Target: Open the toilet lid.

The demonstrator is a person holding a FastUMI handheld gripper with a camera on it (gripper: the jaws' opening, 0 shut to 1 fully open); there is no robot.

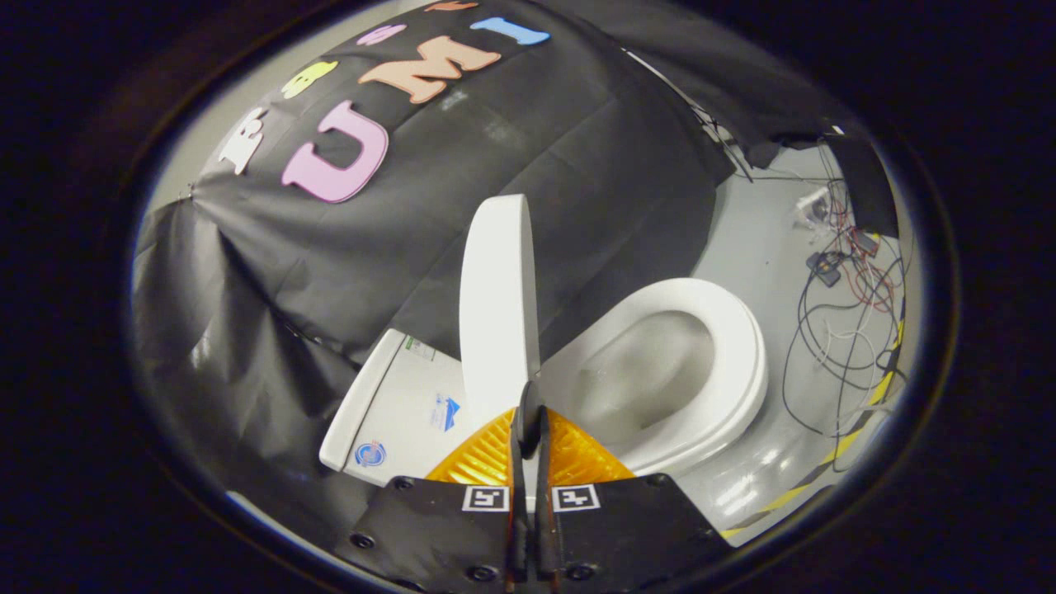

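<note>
The toilet lid (495, 305) is standing raised, seen nearly edge-on, rising straight up just ahead of the tongs (529, 412) with its lower end meeting their tips. The tongs are sitting pressed together with only a thin slit between the two fingers; whether the lid's edge is being pinched in that slit or is merely lying behind the tips, I cannot tell. To the right of the lid and just beyond the tongs, the seat (738, 363) is lying flat around the open bowl (648, 371), which is showing its grey inside. To the left of the lid, the tank (396, 408) is lying close beside the tongs, its top carrying a few small stickers. Behind the tank and the lid, the black cloth wall (412, 223) is hanging in folds. Further right, beyond the bowl, the pale floor (759, 239) is carrying a tangle of cables (841, 330) and small boxes, and a yellow-and-black striped tape (833, 458) is running along the floor near them.
</note>
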